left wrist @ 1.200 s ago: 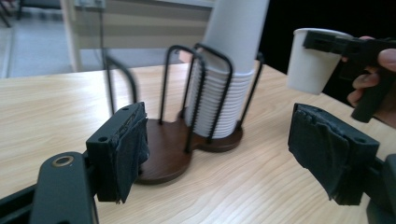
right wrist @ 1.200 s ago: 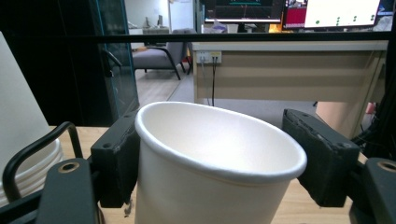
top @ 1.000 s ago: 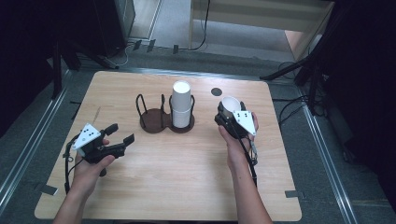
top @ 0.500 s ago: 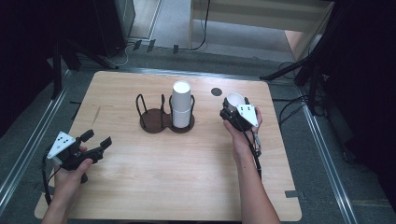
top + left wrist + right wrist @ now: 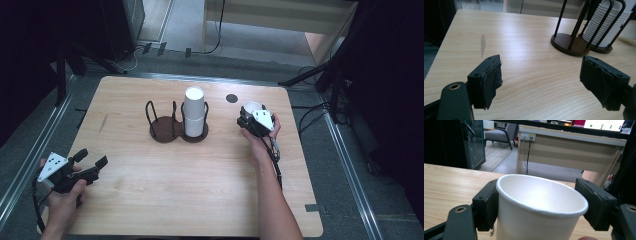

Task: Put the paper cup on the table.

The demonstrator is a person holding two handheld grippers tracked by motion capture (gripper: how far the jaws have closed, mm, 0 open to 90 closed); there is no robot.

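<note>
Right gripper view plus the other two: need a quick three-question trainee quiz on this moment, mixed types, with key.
1. True or false: the right gripper has its jaws shut on a white paper cup.
2. Multiple choice: where does the stack of cups stand? A) in the right ring of the holder B) in its left ring C) flat on the table
3. Fill in: the left gripper, near the table's left front corner, has its jaws ____ with nothing between them.

Key: 1 true; 2 A; 3 open.
</note>
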